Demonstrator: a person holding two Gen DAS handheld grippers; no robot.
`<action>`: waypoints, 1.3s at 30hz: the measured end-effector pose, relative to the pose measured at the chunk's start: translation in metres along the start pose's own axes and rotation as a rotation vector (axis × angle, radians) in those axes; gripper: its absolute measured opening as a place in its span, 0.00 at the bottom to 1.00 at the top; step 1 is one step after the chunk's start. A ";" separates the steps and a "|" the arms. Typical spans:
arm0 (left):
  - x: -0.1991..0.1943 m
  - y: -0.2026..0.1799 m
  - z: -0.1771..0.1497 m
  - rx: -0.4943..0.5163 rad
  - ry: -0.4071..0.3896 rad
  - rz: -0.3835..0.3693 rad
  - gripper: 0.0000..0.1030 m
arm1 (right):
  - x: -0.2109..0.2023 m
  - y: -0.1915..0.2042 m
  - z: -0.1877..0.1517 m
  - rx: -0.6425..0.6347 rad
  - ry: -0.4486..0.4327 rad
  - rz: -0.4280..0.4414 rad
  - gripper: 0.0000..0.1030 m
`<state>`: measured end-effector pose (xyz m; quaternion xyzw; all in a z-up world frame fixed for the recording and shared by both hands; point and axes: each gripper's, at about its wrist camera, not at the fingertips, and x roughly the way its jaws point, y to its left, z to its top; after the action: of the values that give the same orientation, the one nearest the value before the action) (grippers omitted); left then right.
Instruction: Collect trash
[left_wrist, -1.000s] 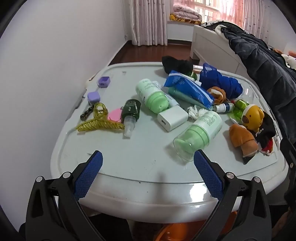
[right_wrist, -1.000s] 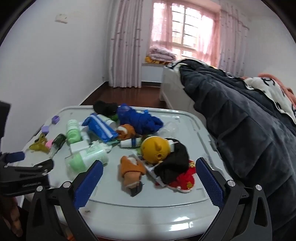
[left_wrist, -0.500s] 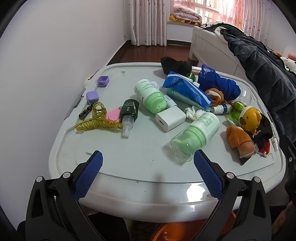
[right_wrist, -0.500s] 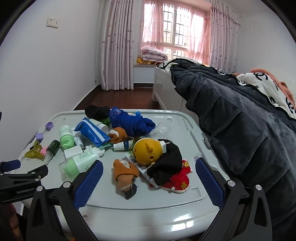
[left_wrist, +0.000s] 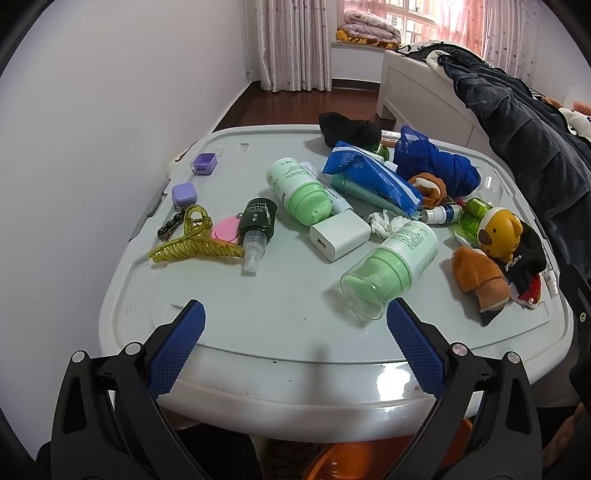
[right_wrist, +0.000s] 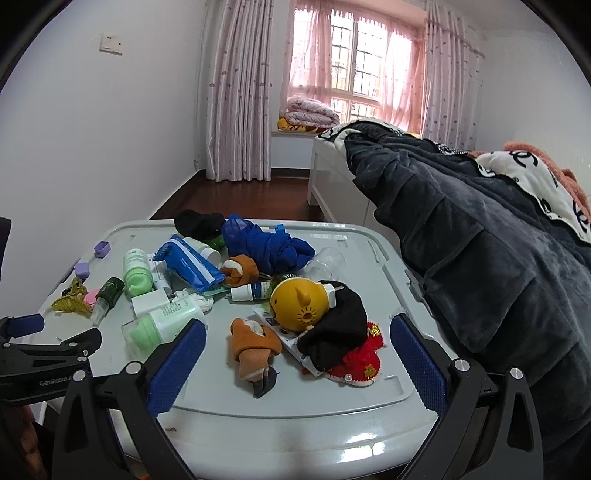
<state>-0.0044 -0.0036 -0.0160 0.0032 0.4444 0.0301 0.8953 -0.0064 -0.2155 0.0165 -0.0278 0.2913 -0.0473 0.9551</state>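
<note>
Left wrist: left tongs level, spread above table.

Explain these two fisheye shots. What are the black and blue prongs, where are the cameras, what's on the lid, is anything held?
The prongs are the two fingers of a hand-held gripper; a person carries one in each hand, and no robot arm is involved. Each picture comes from a camera on one gripper, looking forward along its fingers. The left hand-held gripper and the right hand-held gripper are both open and hold nothing. Below them is a pale plastic lid covered in clutter: green bottles, a white charger, a crumpled tissue, a blue packet, a yellow hair claw and a yellow toy.
</note>
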 end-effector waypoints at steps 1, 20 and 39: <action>0.000 0.000 0.000 0.000 0.002 -0.002 0.93 | 0.000 0.001 0.000 -0.004 -0.002 -0.001 0.96; 0.000 0.001 0.001 0.002 0.001 -0.002 0.93 | -0.003 0.005 0.000 -0.023 -0.003 0.011 0.96; -0.001 -0.001 0.000 0.002 -0.001 0.001 0.93 | -0.003 0.007 -0.001 -0.022 0.000 0.013 0.96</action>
<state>-0.0046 -0.0044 -0.0154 0.0041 0.4441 0.0300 0.8954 -0.0086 -0.2082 0.0169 -0.0364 0.2918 -0.0380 0.9550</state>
